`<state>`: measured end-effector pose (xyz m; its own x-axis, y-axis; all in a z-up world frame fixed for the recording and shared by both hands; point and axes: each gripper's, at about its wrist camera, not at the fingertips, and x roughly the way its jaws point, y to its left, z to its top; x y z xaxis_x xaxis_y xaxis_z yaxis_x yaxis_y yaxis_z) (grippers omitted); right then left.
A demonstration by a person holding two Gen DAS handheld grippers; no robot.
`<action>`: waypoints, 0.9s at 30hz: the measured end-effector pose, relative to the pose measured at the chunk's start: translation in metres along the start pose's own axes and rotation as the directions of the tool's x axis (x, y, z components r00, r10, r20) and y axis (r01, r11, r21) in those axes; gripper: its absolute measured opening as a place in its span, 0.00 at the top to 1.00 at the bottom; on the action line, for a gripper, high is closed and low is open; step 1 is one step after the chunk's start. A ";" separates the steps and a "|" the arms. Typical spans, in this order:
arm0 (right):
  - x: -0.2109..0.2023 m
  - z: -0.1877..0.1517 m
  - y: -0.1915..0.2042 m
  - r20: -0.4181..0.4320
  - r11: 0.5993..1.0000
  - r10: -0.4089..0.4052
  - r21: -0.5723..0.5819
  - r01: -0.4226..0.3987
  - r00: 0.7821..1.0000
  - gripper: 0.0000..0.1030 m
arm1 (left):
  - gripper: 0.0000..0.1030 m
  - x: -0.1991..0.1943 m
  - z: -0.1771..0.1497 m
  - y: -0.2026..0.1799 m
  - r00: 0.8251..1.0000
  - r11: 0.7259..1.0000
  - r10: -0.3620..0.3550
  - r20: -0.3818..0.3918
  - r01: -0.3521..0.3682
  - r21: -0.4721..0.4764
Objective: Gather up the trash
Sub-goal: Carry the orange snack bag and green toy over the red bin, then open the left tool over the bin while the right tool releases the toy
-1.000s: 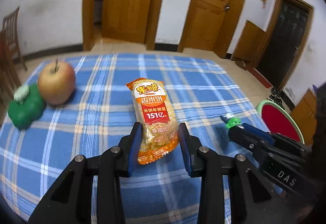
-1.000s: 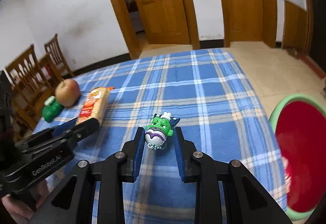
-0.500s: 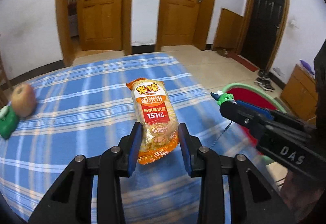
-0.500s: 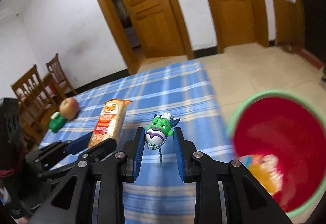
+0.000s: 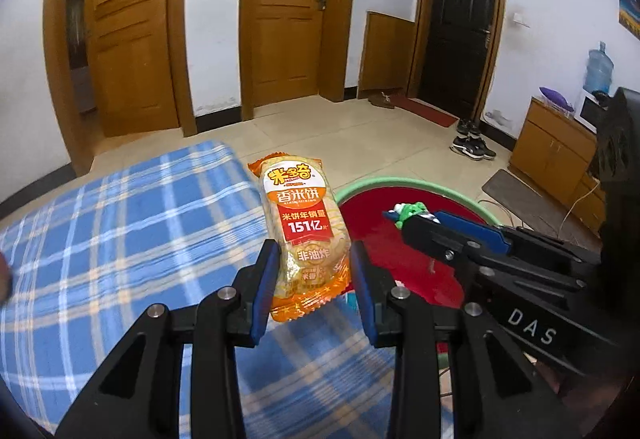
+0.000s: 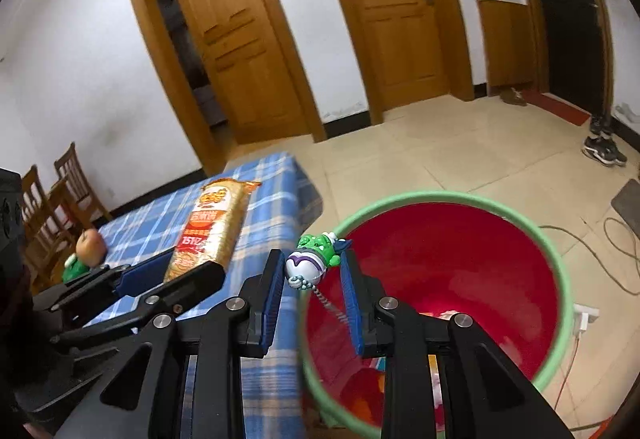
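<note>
1. The right gripper [image 6: 312, 271] is nearest the goal: its jaws are closed on a small green toy [image 6: 314, 259], pads pressing its sides, a short chain dangling below. In the right wrist view the toy hangs just over the near-left rim of the red bin [image 6: 562, 279], which stands on the floor just off the bench corner.

2. Before letting go, I would carry it further right and farther in, so the toy and its chain sit over the red inside and not over the green rim. A drop from here could clip the rim and bounce onto the floor.

3. The left gripper [image 5: 314, 279] has its jaws closed partway on the lower end of a snack pack [image 5: 304, 223], which sticks up and away from the pads. In the left wrist view the pack is over the bench [image 5: 120, 231] edge, with the bin [image 5: 404, 183] just beyond and to its right.

4. The pack is long and held low, so it may tip as it falls. Bring it well over the bin's middle and open wide.

5. The two grippers are close together. Drop the toy first, clear the right one away, then the pack.

6. On the far left of the bench an apple [image 6: 90, 241] and a green thing [image 6: 74, 267] remain; whether the green thing is trash I cannot tell.
</note>
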<state>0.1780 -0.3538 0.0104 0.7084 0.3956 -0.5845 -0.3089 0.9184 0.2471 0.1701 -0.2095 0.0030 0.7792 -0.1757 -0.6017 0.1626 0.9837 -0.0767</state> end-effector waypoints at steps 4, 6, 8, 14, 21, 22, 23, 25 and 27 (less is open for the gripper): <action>-0.002 -0.005 -0.016 -0.003 0.999 -0.027 0.029 0.028 1.000 0.73 | 0.65 0.015 0.005 -0.014 0.999 0.999 -0.033 -0.008 0.033 0.008; -0.002 -0.009 -0.024 -0.006 0.998 -0.046 0.040 0.047 0.999 0.73 | 0.65 0.020 0.007 -0.019 0.999 0.999 -0.041 -0.006 0.041 0.008; -0.003 -0.013 -0.032 -0.016 0.996 -0.077 0.053 0.077 0.997 0.73 | 0.65 0.023 0.007 -0.018 0.998 0.998 -0.060 -0.006 0.060 -0.009; -0.006 -0.025 -0.051 -0.040 0.990 -0.111 0.079 0.114 0.993 0.72 | 0.64 0.033 -0.001 -0.022 0.997 0.997 -0.073 -0.016 0.072 -0.035; -0.011 -0.032 -0.063 -0.060 0.981 -0.173 0.080 0.178 0.983 0.72 | 0.64 0.044 -0.002 -0.028 0.995 0.996 -0.081 -0.061 0.079 -0.039; -0.013 -0.033 -0.067 -0.065 0.978 -0.175 0.101 0.180 0.983 0.72 | 0.64 0.045 -0.002 -0.029 0.995 0.996 -0.081 -0.066 0.078 -0.037; -0.015 -0.033 -0.071 -0.069 0.976 -0.175 0.120 0.183 0.982 0.72 | 0.64 0.046 -0.002 -0.029 0.994 0.996 -0.083 -0.070 0.081 -0.034; -0.019 -0.034 -0.075 -0.065 0.974 -0.173 0.136 0.181 0.983 0.72 | 0.64 0.047 -0.002 -0.034 0.994 0.997 -0.073 -0.075 0.072 -0.014; -0.019 -0.034 -0.076 -0.064 0.972 -0.182 0.137 0.189 0.981 0.72 | 0.64 0.045 -0.002 -0.042 0.996 0.998 -0.057 -0.070 0.059 0.029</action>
<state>0.1663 -0.4310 -0.0236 0.7105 0.2209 -0.6681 -0.0799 0.9686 0.2353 0.1974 -0.2587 -0.0226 0.7242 -0.2281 -0.6508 0.2254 0.9702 -0.0891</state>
